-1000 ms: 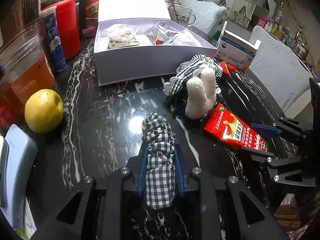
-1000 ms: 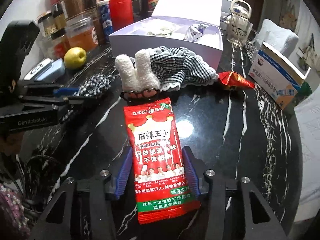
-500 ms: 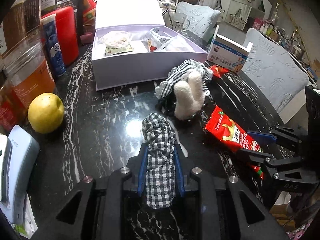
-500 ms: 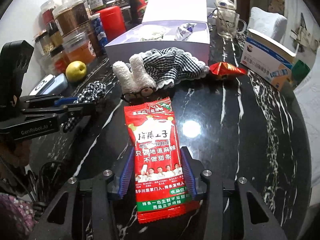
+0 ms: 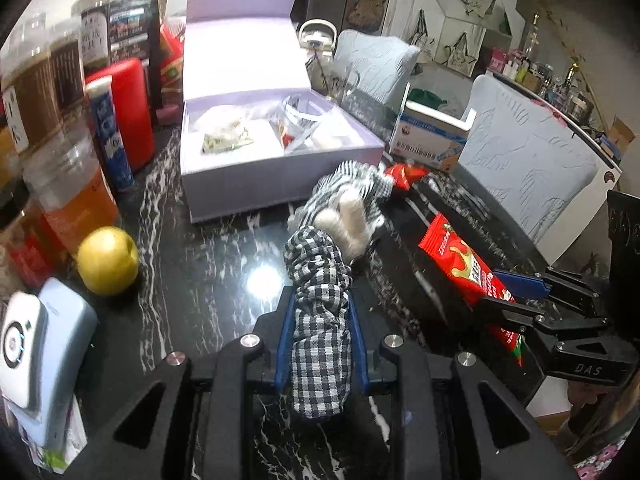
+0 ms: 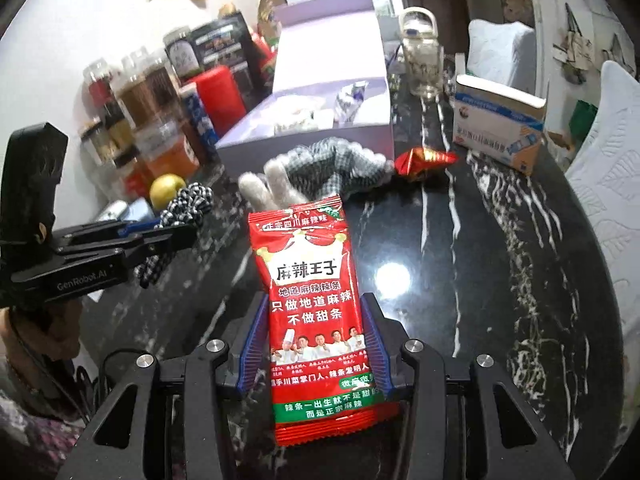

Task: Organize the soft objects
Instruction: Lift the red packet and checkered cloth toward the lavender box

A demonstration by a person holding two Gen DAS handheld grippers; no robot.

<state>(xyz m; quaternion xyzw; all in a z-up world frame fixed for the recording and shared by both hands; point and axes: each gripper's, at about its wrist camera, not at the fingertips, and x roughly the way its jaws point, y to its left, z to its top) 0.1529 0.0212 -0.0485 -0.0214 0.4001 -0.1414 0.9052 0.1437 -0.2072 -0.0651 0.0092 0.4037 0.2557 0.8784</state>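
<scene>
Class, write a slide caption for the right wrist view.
Right gripper holding a red snack packet above the black marble table.

A black desk [image 5: 208, 264] veined with white marbling fills the foreground, its polished top throwing back a bright spot of overhead light [image 5: 262, 278]. Beyond the desk's far right edge stand pale quilted chair backs [image 5: 528, 160] with a leaf pattern; another [image 5: 374, 60] stands behind the far edge. Behind that one rises a white cabinet [image 5: 440, 12] painted with dark angular figures. Right of the cabinet, a cluttered shelf [image 5: 560, 84] carries small bottles. A plain white wall [image 6: 80, 32] runs along the desk's left side.
</scene>
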